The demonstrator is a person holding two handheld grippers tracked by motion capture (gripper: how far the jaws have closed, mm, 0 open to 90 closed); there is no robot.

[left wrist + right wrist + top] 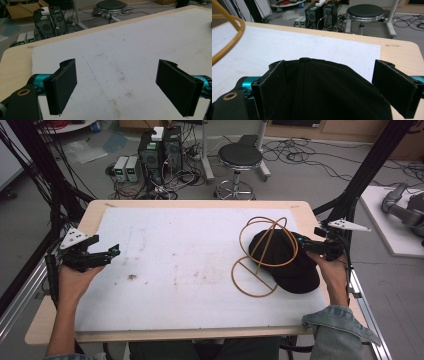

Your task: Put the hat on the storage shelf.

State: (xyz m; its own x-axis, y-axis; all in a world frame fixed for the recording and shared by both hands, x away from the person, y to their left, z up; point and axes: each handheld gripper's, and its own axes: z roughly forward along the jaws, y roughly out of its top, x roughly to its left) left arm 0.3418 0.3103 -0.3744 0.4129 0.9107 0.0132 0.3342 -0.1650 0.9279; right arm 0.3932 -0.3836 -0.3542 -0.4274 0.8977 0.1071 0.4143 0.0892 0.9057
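A black cap [285,262] lies on the right side of the white mat [175,270], its crown partly under a gold wire stand [260,255] that leans over it from the left; one ring of the stand rests flat on the mat at the near left of the cap. The right gripper [306,242] sits at the cap's far right edge with its jaws wide apart, and in the right gripper view the dark crown [324,87] with its top button fills the space between them — nothing is pinched yet. The left gripper [112,252] hovers at the left edge of the mat, well apart from the cap, its jaws also spread wide over bare mat.

The cap looks light and soft: the fabric crown will likely crumple and fold under a pinch rather than resist it, so it should lift easily but sag. The brim, at the near right, is probably the stiffer part and the better place to grip if the shape is to hold. A grip on the crown's rim would work too, though the cloth may drag. The wire stand seems light and loose — tugging the cap out from under it could tip or slide it.
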